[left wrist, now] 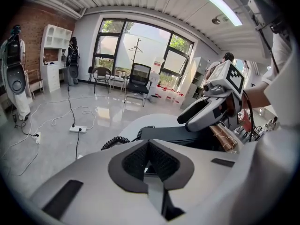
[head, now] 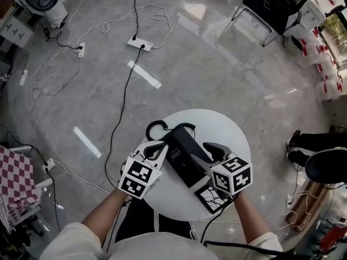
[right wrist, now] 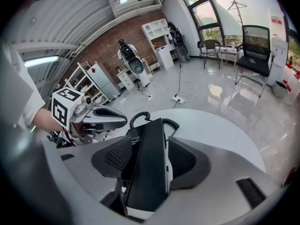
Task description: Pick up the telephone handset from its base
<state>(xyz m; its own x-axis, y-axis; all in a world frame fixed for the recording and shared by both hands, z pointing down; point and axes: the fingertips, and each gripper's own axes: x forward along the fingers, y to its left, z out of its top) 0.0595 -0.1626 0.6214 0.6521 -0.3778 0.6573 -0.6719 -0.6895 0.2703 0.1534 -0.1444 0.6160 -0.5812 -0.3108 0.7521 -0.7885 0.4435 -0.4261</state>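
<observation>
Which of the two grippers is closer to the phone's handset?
Right. The right gripper straddles the telephone handset with open jaws; the left gripper, shut, is just beside it.

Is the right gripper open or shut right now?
Open: the right gripper's pads stand apart beside the telephone handset, not clamping it.

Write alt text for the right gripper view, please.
A black telephone handset lies lengthwise between the open jaws of the right hand-held gripper, which flank it without clamping. Beyond, its coiled cord curls on a round white table, and the left hand-held gripper, jaws shut, is at the left.
</observation>
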